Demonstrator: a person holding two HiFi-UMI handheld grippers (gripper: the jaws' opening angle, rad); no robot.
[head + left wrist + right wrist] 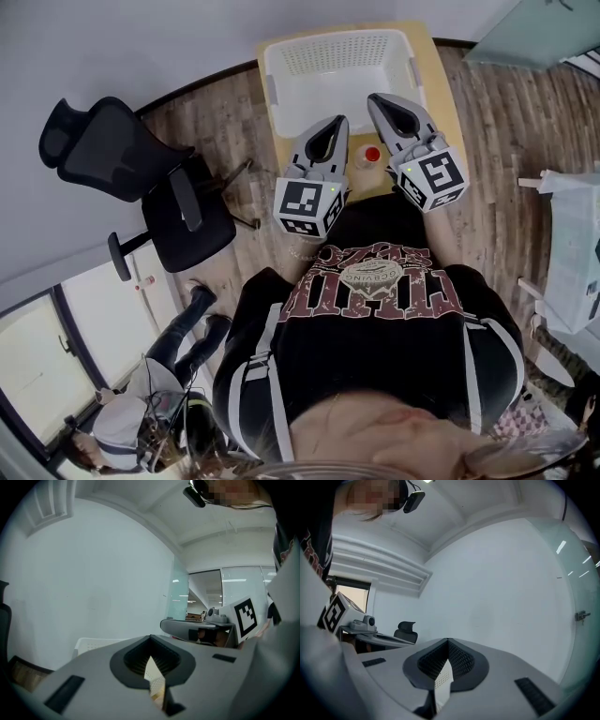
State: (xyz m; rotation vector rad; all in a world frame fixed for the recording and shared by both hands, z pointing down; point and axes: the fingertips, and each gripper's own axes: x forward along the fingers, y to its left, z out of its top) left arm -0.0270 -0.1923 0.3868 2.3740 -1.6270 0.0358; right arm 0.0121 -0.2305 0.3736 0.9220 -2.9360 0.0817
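Both grippers are held up side by side over a small wooden table (442, 105). My left gripper (340, 120) has its jaws closed together with nothing between them, its tip above the near rim of a white plastic basket (274, 86). My right gripper (373, 97) is likewise shut and empty, reaching a little farther over the basket. A small red-capped bottle (372, 155) stands on the table between and below the two grippers. In the left gripper view the closed tip (150, 637) points at the white wall, with the basket (93, 644) below. The right gripper view shows its closed tip (447, 641).
A black office chair (141, 178) stands left of the table on the wood floor. Another person (141, 422) sits at the lower left. A white piece of furniture (572, 253) is at the right edge. A grey wall lies beyond the basket.
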